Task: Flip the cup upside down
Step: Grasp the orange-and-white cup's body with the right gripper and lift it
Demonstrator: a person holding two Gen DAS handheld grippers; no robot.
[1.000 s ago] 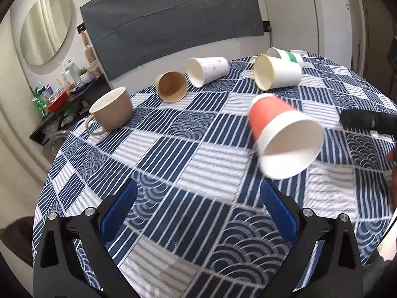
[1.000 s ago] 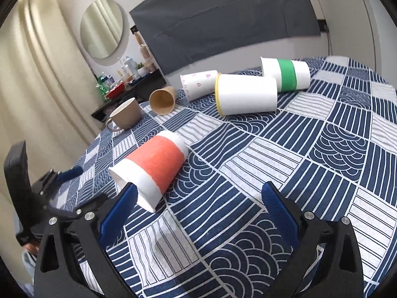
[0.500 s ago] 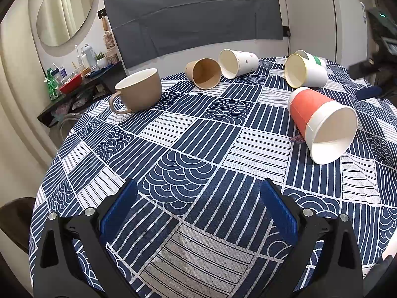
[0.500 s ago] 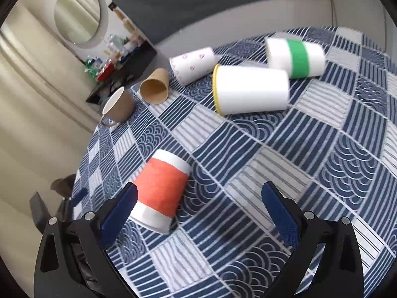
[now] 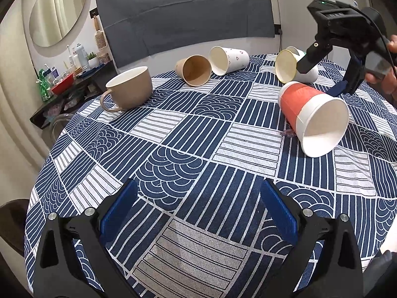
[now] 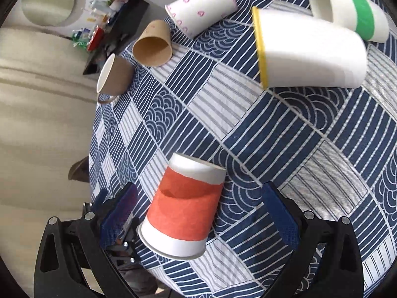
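Note:
An orange-and-white paper cup (image 5: 312, 119) lies on its side on the blue patterned tablecloth (image 5: 188, 134), mouth toward the left wrist camera. In the right wrist view the cup (image 6: 183, 206) lies between my right gripper's open fingers (image 6: 198, 206), without contact. My right gripper (image 5: 320, 62) also shows in the left wrist view, hovering above and behind the cup. My left gripper (image 5: 198, 208) is open and empty over the near part of the table, well left of the cup.
Other cups lie on their sides at the back: a brown one (image 5: 194, 70), a white heart-print one (image 5: 229, 57), a yellow-rimmed white one (image 6: 307, 52) and a green-banded one (image 6: 352, 12). A beige mug (image 5: 129, 88) stands upright at the left. The table edge curves near.
My right gripper has risen and tilted down over the orange cup, which now sits between its fingers. My left gripper has drawn back and to the left, away from the cup.

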